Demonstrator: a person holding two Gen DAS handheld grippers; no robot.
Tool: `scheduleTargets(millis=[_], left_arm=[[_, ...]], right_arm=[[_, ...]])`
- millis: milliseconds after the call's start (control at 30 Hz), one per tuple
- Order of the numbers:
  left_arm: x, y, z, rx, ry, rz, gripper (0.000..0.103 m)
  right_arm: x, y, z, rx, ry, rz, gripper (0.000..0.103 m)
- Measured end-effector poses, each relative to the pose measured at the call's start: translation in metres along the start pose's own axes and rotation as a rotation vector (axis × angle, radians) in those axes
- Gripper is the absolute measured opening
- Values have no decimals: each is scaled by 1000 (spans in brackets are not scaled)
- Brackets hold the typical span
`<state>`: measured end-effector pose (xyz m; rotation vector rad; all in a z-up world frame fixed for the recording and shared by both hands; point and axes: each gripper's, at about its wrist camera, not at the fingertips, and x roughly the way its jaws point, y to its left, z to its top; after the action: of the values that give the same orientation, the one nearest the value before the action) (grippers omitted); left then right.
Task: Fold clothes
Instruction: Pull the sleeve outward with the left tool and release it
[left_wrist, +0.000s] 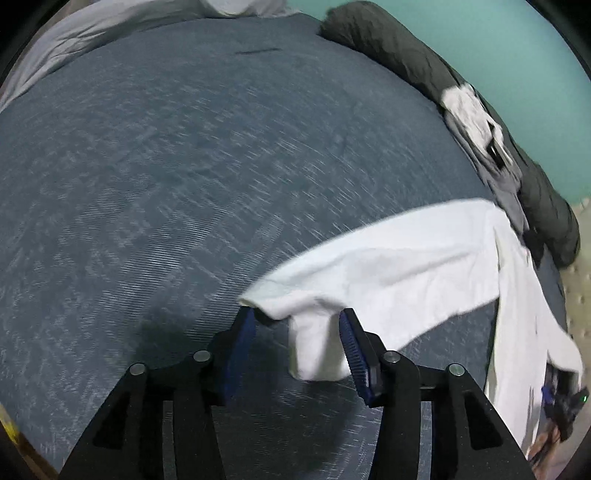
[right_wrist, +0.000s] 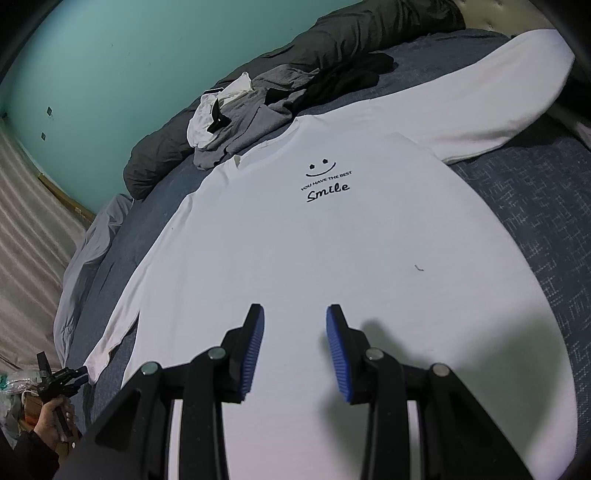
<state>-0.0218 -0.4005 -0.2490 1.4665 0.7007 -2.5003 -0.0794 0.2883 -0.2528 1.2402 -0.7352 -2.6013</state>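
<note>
A: Where is the garment found?

B: A white long-sleeved shirt (right_wrist: 332, 251) is spread face up on the blue bed (right_wrist: 535, 206), its smile print toward the far side and both sleeves laid outward. A heap of grey and dark clothes (right_wrist: 258, 110) is seen beyond the collar.

A: How are the fingers set?

B: The right gripper (right_wrist: 294, 347) is held above the lower body of the shirt, fingers parted wide, with nothing gripped. The left gripper (left_wrist: 297, 347) is likewise spread open; a sleeve cuff (left_wrist: 317, 347) hangs between its fingers, but no clamping is shown. Whether a pad is touched by the cloth cannot be told, the left wrist view being blurred.

A: Which step is judged to be in hand?

B: The first fold, it is thought: the sleeve is about to be taken up.

A: What is called for next?

B: The left fingers would need to be closed on the cuff, and the sleeve carried across the chest, while the body is kept flat.
</note>
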Motion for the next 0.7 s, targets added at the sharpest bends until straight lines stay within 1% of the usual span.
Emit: scheduleTargets(millis=[33,167,300,367,400,467,533,600,667,700], left_arm=[[1,-3,0,22,9,12,2],[-16,0,6,40,-22,41,2],[-37,18,10,15,-26,52,2],[-39,28,6,-2,-1,49,2],[-36,33,2,-20,25,37,2],[-19,38,-3,-52,116,12,5],[-14,40,-10,-47,145,29,5],[-20,45,-10,-58,115,25,6],[-31,53,-7,-94,61,21,11],[-36,56,-5,-100,35,26,17]], right_arm=[[0,0,0,0,-1,0,35],[1,-1,0,5,1,-1,35],[2,0,-1,3,4,3,35],[2,1,-1,0,6,6,35],[2,2,-2,-1,8,6,35],[2,3,-3,-3,11,8,35],[2,4,-3,-3,11,7,35],[1,4,-4,-2,10,6,35],[1,4,-4,-1,10,4,35],[1,4,-4,-1,10,2,35]])
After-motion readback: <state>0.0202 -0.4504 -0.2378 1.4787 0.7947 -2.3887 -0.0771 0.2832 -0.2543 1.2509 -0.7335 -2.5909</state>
